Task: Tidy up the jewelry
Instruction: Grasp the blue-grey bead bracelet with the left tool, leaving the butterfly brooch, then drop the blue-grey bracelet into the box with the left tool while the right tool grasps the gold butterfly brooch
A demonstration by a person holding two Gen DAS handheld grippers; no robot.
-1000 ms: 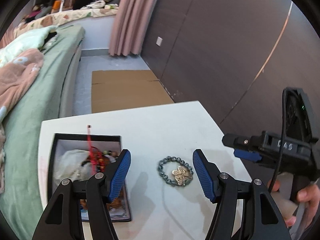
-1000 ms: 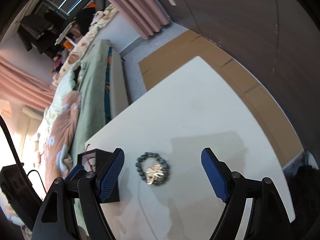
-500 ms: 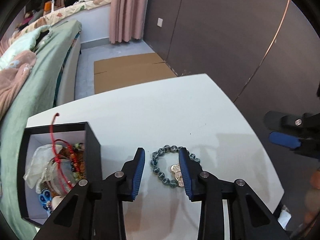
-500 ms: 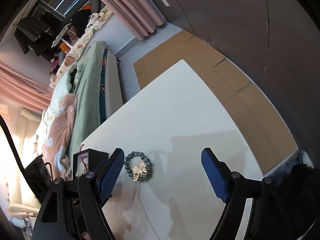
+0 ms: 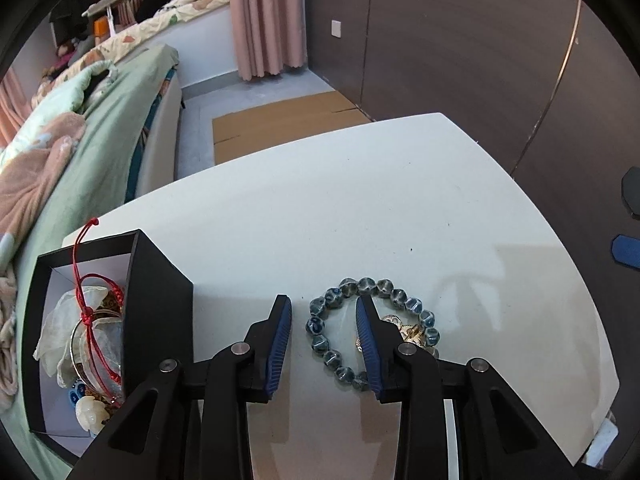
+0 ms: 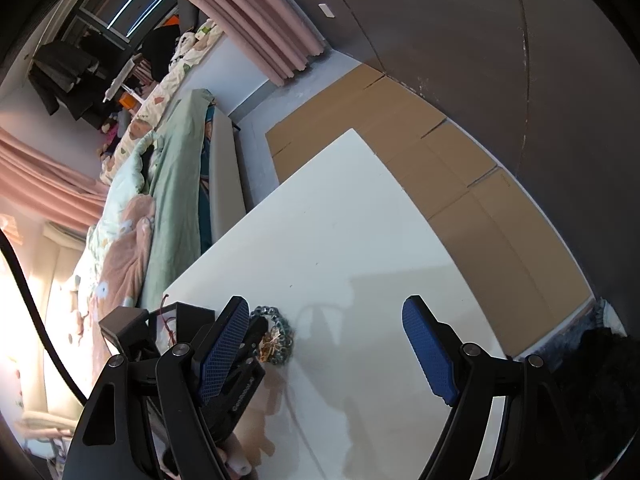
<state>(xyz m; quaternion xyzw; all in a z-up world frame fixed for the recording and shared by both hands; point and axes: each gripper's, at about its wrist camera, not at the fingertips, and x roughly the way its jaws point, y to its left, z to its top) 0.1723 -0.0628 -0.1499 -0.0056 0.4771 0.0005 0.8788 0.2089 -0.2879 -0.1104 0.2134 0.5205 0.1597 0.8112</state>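
The left tool point(image 5: 324, 322) points down at a white counter point(image 5: 360, 208), its two blue pads narrowed but not clamped: the left side of a blue-grey beaded bracelet point(image 5: 332, 308) lies between them with a gap at the left pad, while the right pad stands inside the ring; whether that pad touches a bead cannot be told. The bracelet lies flat on the counter, and a small gold charm point(image 5: 412, 330) rests on its right side. Just left of the tool stands an open black box point(image 5: 160, 300) holding a red cord point(image 5: 86, 312), pale tissue and other beaded pieces. The right tool point(image 6: 324, 346) hovers over the counter's near right part with its jaws spread wide and nothing between them. Beyond the counter are flat cardboard point(image 5: 280, 120) on the floor, a bed point(image 5: 100, 120) with green covers at left, a pink curtain point(image 5: 268, 16) and dark wall panels.
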